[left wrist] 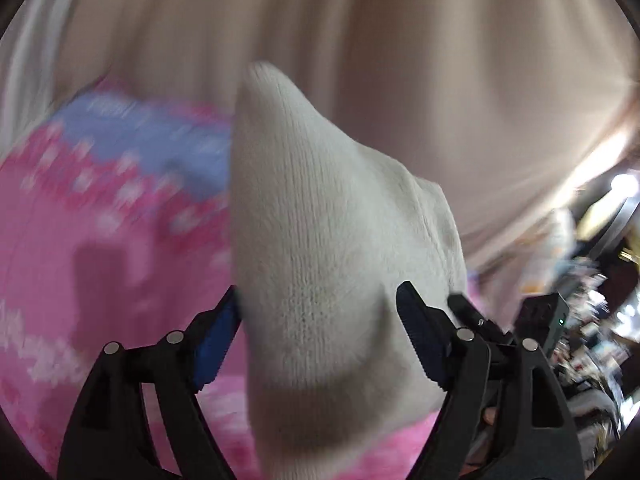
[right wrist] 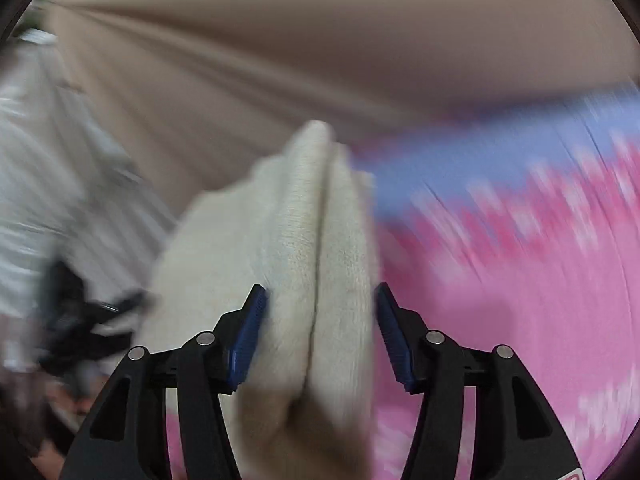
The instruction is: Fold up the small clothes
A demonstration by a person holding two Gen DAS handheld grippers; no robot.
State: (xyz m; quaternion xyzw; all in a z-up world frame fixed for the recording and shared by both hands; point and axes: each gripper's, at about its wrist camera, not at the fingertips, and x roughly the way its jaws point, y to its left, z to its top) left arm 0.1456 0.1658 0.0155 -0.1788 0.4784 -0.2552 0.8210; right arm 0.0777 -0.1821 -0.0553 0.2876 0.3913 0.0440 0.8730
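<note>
A white knit garment (left wrist: 320,216) fills the gap between the fingers of my left gripper (left wrist: 318,292). Those jaws stand wide and open, and the cloth only brushes the blue pads. In the right wrist view the same white garment (right wrist: 316,248) is folded double, with a crease down its middle. It sticks forward from my right gripper (right wrist: 320,290), which is shut on it. Both views are blurred. The lower end of the cloth is hidden behind the fingers.
Below lies a pink bedspread (left wrist: 80,240) with white flecks and a blue band (right wrist: 500,140). A beige curtain (left wrist: 360,40) hangs behind. The other gripper's black body (left wrist: 540,316) shows at the right, next to a cluttered shelf (left wrist: 600,300).
</note>
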